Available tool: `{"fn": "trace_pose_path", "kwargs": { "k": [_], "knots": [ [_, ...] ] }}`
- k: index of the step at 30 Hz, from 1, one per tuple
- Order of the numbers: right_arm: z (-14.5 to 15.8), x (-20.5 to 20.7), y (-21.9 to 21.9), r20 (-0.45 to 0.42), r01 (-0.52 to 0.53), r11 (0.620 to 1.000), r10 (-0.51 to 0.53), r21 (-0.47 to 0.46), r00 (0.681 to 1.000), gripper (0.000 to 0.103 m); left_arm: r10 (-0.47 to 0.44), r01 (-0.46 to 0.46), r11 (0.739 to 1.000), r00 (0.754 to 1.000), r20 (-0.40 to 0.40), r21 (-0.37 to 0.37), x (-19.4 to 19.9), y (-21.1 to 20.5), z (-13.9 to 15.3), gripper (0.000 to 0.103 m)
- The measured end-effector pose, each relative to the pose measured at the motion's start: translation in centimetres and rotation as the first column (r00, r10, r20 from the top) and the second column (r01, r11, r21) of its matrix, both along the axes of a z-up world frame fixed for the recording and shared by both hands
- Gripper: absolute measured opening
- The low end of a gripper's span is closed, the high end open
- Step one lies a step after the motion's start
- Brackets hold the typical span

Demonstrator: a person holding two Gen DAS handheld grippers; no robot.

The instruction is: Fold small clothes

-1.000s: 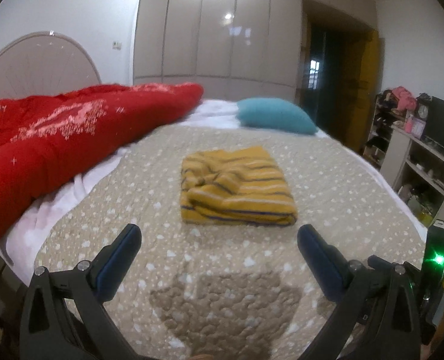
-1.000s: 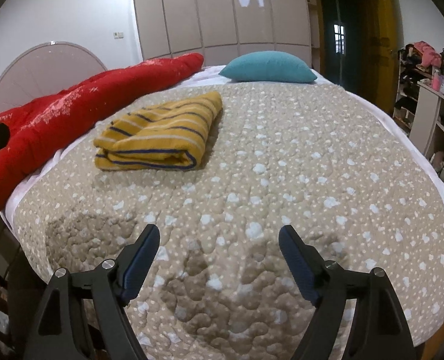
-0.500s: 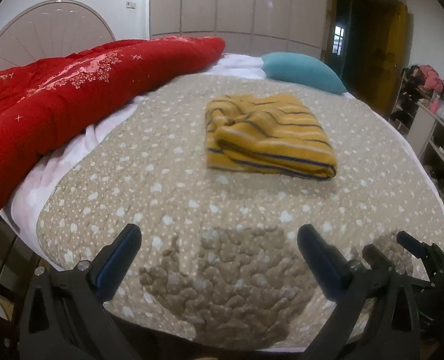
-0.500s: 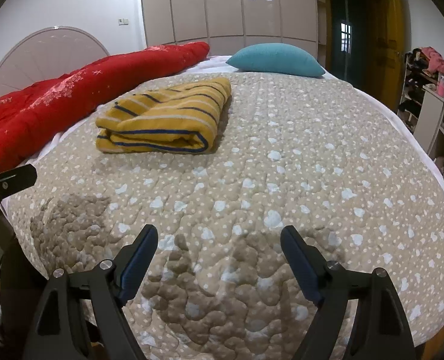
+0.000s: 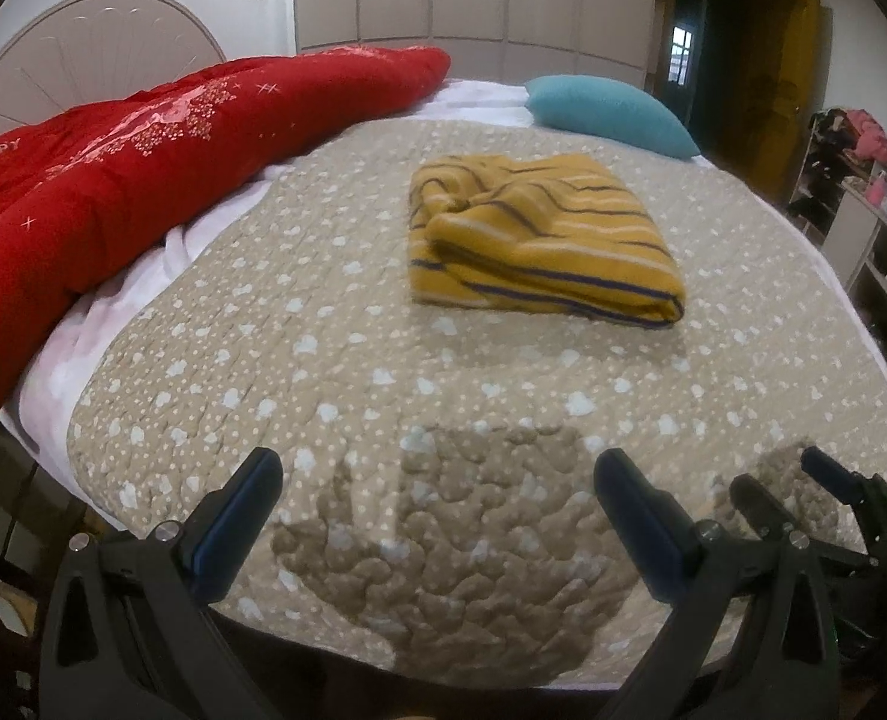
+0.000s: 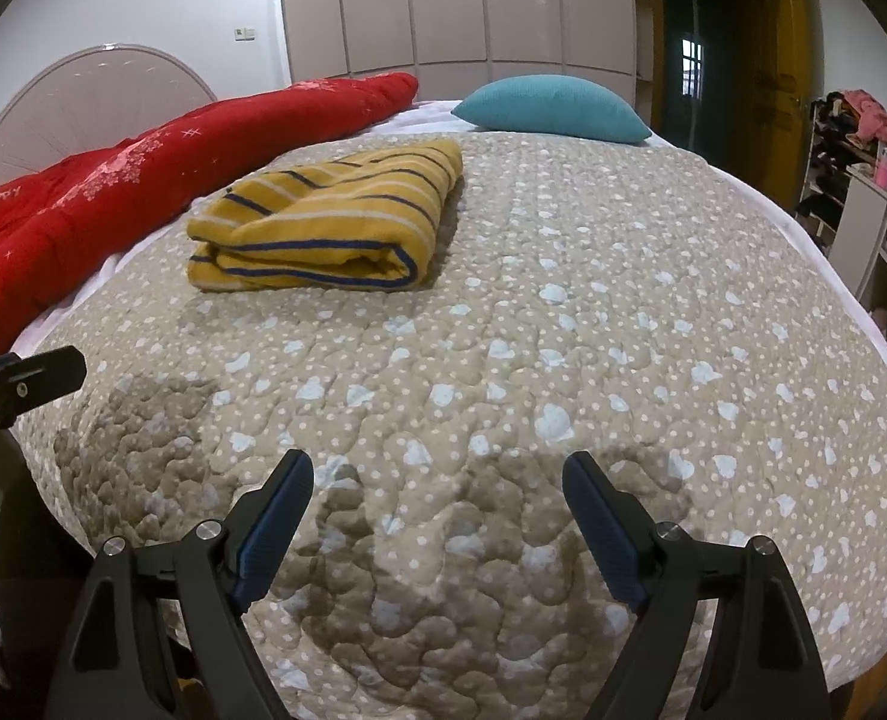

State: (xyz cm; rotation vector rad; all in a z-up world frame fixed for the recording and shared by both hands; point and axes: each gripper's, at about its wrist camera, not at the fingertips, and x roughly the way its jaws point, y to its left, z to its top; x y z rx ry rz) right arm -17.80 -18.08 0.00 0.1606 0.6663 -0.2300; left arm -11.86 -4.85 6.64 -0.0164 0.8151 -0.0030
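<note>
Left wrist view: folded striped garment point(image 5: 539, 240) on quilt point(image 5: 335, 372).
Your left gripper point(image 5: 437, 480) and right gripper point(image 6: 437, 486): both wide, empty.

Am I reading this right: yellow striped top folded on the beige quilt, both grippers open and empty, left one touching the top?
Not quite. The left gripper isn't touching the yellow striped top; the left wrist view shows bare beige quilt between them. The rest holds: the top lies folded on the quilt, and the right gripper is also open and empty.
</note>
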Motion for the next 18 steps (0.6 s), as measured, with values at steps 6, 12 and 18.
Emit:
{"fn": "trace_pose_path", "kwargs": {
  "k": [6, 12, 18],
  "knots": [
    [-0.6, 0.4, -0.1, -0.022, 0.004, 1.0, -0.004, 0.0, 1.0, 0.089, -0.003, 0.004, 1.0, 0.999, -0.049, 0.019, 0.5, -0.2, -1.3, 0.103],
    [-1.2, 0.8, 0.0, -0.042, 0.005, 1.0, -0.005, -0.001, 0.999, 0.089, 0.006, -0.005, 1.0, 0.997, -0.077, 0.023, 0.6, 0.1, -2.2, 0.103],
    [-1.4, 0.7, 0.3, -0.042, 0.004, 1.0, -0.004, -0.009, 0.999, 0.09, 0.012, -0.01, 1.0, 0.994, -0.104, 0.019, 0.8, 0.4, -3.1, 0.103]
  ]
}}
